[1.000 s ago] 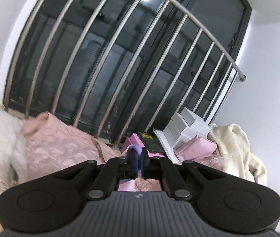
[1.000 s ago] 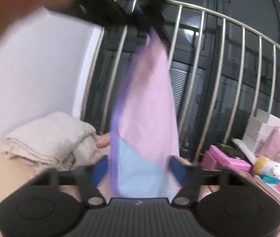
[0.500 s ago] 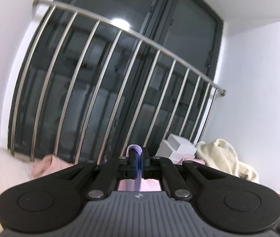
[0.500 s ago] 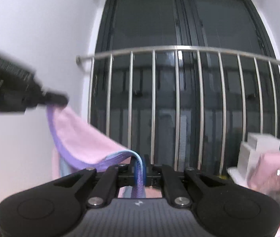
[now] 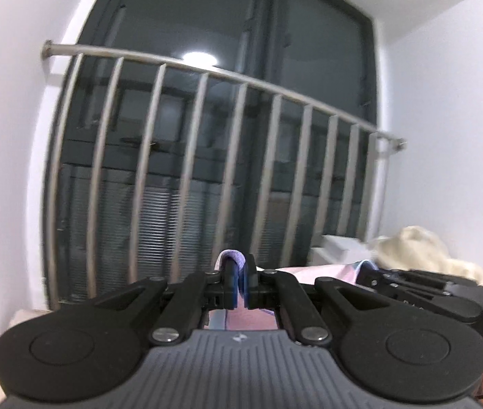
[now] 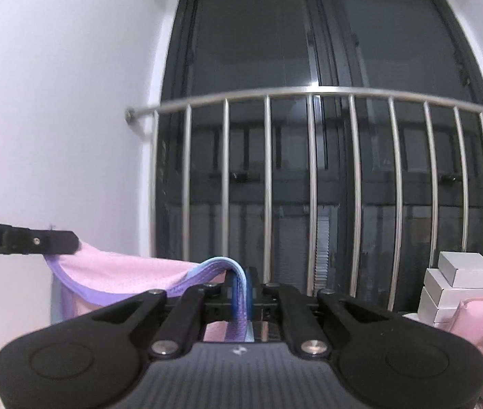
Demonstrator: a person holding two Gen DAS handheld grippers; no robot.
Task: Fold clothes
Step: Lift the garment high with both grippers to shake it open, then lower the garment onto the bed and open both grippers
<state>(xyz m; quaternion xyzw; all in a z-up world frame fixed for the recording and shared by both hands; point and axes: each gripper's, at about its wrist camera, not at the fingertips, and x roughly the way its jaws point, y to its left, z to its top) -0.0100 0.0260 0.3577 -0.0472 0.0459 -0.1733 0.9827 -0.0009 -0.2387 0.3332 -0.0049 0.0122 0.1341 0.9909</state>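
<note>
Two hand-held grippers, left hand-held gripper [image 5: 239, 281] and right hand-held gripper [image 6: 241, 293], are each pinching the pink garment's [image 6: 122, 272] purple hem, stretching it level. Next, I judge, they are needing to lay it flat

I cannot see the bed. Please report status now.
Left gripper shut on pink garment. Right gripper shut on its purple hem, garment slung between them. Nothing in the way.

Garment [image 6: 122, 274] between both grippers

Dim, blurred fisheye views (lamp glare)
</note>
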